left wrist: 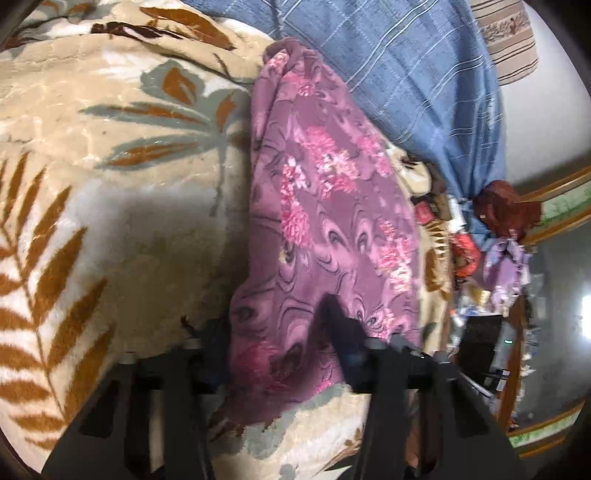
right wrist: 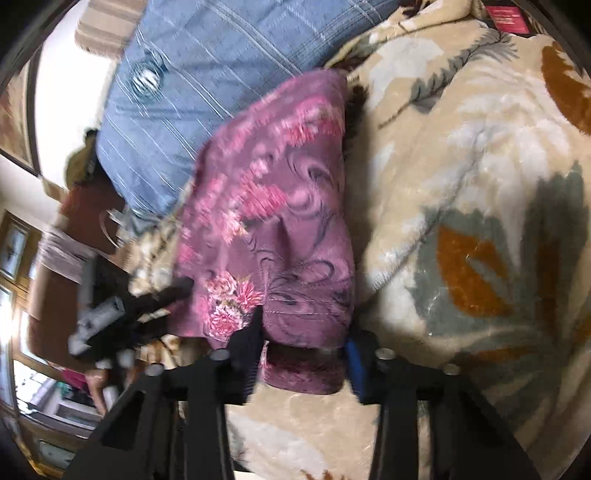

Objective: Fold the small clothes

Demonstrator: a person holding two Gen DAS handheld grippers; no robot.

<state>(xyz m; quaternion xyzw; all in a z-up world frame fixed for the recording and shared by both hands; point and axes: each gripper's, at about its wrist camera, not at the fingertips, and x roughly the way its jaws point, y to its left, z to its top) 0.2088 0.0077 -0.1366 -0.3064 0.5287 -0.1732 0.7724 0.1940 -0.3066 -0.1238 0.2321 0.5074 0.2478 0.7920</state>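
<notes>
A purple garment with pink flowers (left wrist: 325, 192) lies stretched over a beige leaf-print blanket (left wrist: 110, 184). My left gripper (left wrist: 273, 321) holds the garment's near end, with the cloth bunched between its two black fingers. In the right wrist view the same garment (right wrist: 280, 192) runs away from me, and my right gripper (right wrist: 303, 332) is shut on a folded hem of it. The left gripper (right wrist: 177, 288) also shows there, at the garment's left edge. Both views are blurred.
A blue striped cloth or pillow (left wrist: 406, 66) lies behind the garment. Small clutter and a lilac cloth (left wrist: 506, 266) sit at the bed's right edge beside a wooden frame (left wrist: 554, 218). A red box (right wrist: 506, 14) lies at the far top of the blanket (right wrist: 461, 184).
</notes>
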